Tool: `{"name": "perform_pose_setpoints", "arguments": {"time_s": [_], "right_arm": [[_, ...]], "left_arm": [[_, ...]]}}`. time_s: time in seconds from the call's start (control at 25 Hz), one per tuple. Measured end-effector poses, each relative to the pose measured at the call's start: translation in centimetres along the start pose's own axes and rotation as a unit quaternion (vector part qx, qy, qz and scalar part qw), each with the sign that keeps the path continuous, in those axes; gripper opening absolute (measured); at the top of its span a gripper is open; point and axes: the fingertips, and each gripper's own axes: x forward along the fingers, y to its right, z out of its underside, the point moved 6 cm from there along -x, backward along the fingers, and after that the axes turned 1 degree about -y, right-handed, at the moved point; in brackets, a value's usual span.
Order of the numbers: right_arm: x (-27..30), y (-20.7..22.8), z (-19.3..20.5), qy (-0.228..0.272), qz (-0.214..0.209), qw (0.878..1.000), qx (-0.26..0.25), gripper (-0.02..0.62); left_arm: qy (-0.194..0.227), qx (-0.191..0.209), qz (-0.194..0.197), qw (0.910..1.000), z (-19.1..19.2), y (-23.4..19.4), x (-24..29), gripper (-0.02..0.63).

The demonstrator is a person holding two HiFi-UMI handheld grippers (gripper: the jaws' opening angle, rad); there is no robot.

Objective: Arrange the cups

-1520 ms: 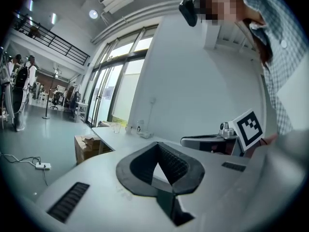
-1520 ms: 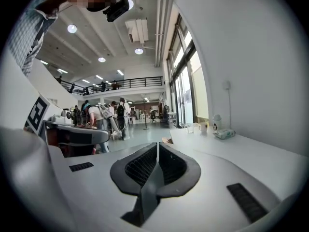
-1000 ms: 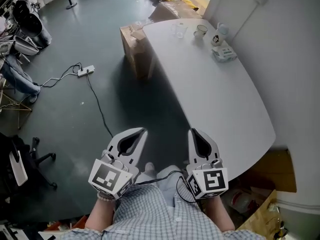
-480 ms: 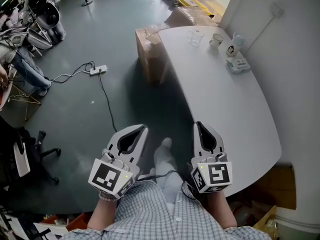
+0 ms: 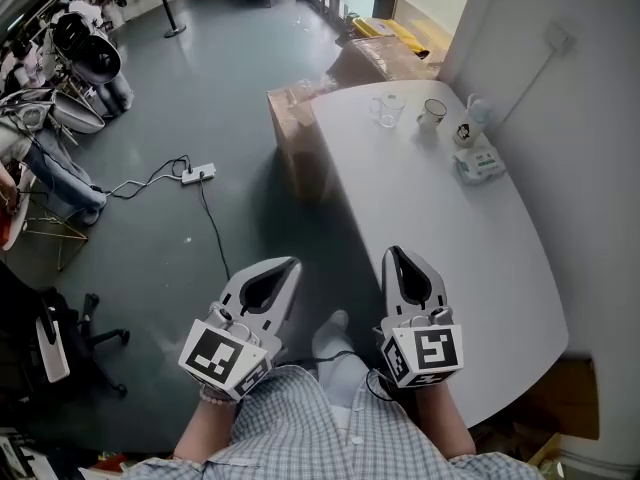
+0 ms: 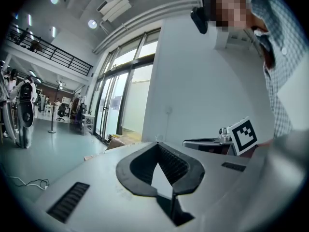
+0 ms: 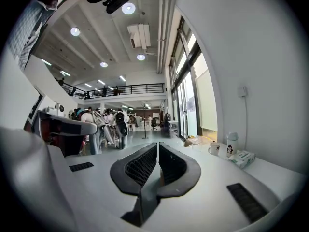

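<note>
At the far end of the white table point(image 5: 470, 258) stand a clear glass cup point(image 5: 388, 110) and a white mug point(image 5: 432, 113); the mug point(image 7: 213, 149) also shows small in the right gripper view. A white bottle with a dark figure point(image 5: 467, 125) stands beside them. My left gripper point(image 5: 291, 263) is held over the floor left of the table, jaws shut and empty. My right gripper point(image 5: 392, 252) hovers by the table's near left edge, also shut on nothing. Both are far from the cups.
A tissue pack point(image 5: 478, 164) lies near the bottle. A cardboard box point(image 5: 292, 133) stands against the table's far left side, more boxes point(image 5: 385, 48) behind it. A power strip with cable point(image 5: 198, 175) lies on the floor. The wall runs along the table's right.
The head view has shifted forward and down slightly, so the table and cups sit lower in the picture. Both grippers keep about the same pose, shut.
</note>
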Motion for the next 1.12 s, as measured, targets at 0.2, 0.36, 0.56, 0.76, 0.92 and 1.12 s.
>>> {"name": "perform_pose_setpoints", "arguments": {"time_s": [0.2, 0.36, 0.56, 0.76, 0.92, 1.12], "right_arm": [[2.9, 4.0, -0.8, -0.002, 0.024, 1.000, 0.002, 0.029], [4.4, 7.0, -1.1, -0.005, 0.045, 0.999, 0.001, 0.029], [6.0, 10.1, -0.4, -0.014, 0.077, 0.997, 0.014, 0.029], [6.9, 12.1, -0.8, -0.006, 0.111, 0.993, 0.024, 0.029], [7.1, 13.5, -0.9, -0.003, 0.138, 0.990, 0.027, 0.029], [8.2, 15.7, -0.6, -0.008, 0.190, 0.981, 0.047, 0.029]], "left_arm": [[-0.002, 0.010, 0.026, 0.9996, -1.7, -1.5, 6.1, 0.009], [-0.008, 0.018, 0.051, 0.9985, -2.6, -2.2, 10.8, 0.009], [-0.015, 0.015, 0.077, 0.9968, -2.6, -2.9, 14.9, 0.009], [-0.021, 0.008, 0.108, 0.9939, -2.8, -3.0, 18.8, 0.009], [-0.022, 0.026, 0.151, 0.9880, -3.5, -2.0, 21.6, 0.009], [-0.033, 0.035, 0.205, 0.9776, -3.5, -2.1, 25.8, 0.009]]}}
